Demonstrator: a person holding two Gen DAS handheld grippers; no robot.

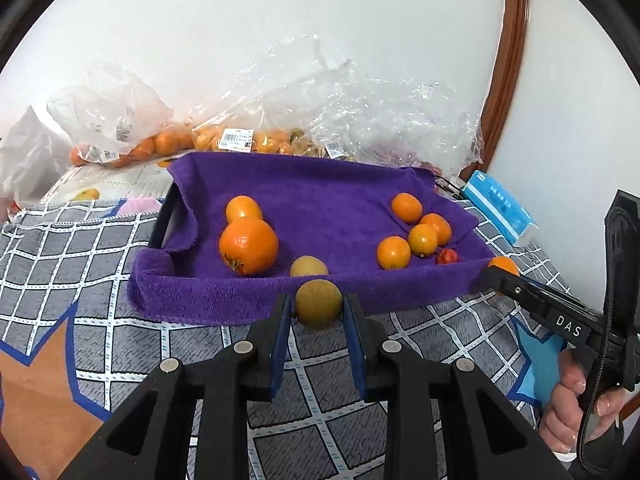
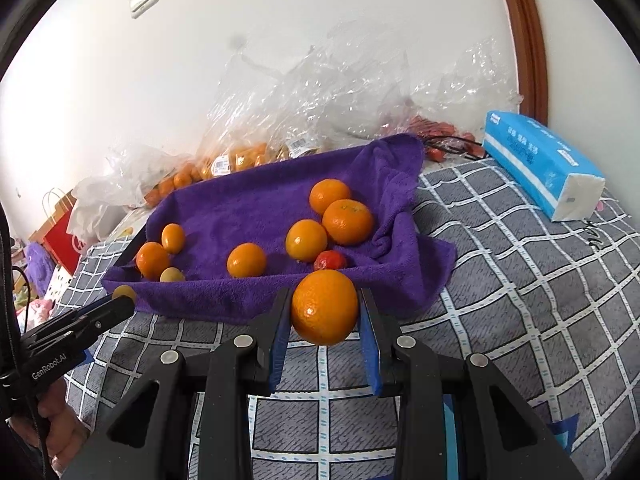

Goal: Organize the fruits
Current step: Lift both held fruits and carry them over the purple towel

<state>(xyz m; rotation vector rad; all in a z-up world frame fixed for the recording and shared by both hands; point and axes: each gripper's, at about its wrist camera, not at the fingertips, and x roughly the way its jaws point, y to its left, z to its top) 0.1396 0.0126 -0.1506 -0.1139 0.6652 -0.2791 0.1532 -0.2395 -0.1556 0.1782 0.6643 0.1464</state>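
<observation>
My left gripper [image 1: 319, 307] is shut on a small brownish-yellow round fruit [image 1: 319, 303], held just in front of the near rim of a tray lined with a purple towel [image 1: 320, 196]. My right gripper [image 2: 325, 312] is shut on an orange [image 2: 324, 306] at the tray's near right side. Inside the tray lie a big orange [image 1: 248, 245], another brownish fruit [image 1: 308, 267], several small oranges [image 1: 420, 232] and a small red fruit [image 1: 447, 256]. The left gripper also shows at the left edge of the right wrist view [image 2: 120, 298].
Clear plastic bags of oranges [image 1: 224, 138] and red fruits [image 2: 436, 128] pile up against the white wall behind the tray. A blue tissue pack [image 2: 540, 160] lies at the right. The tray stands on a grey checked cover [image 1: 80, 264]. A hand [image 1: 576, 404] grips the right tool.
</observation>
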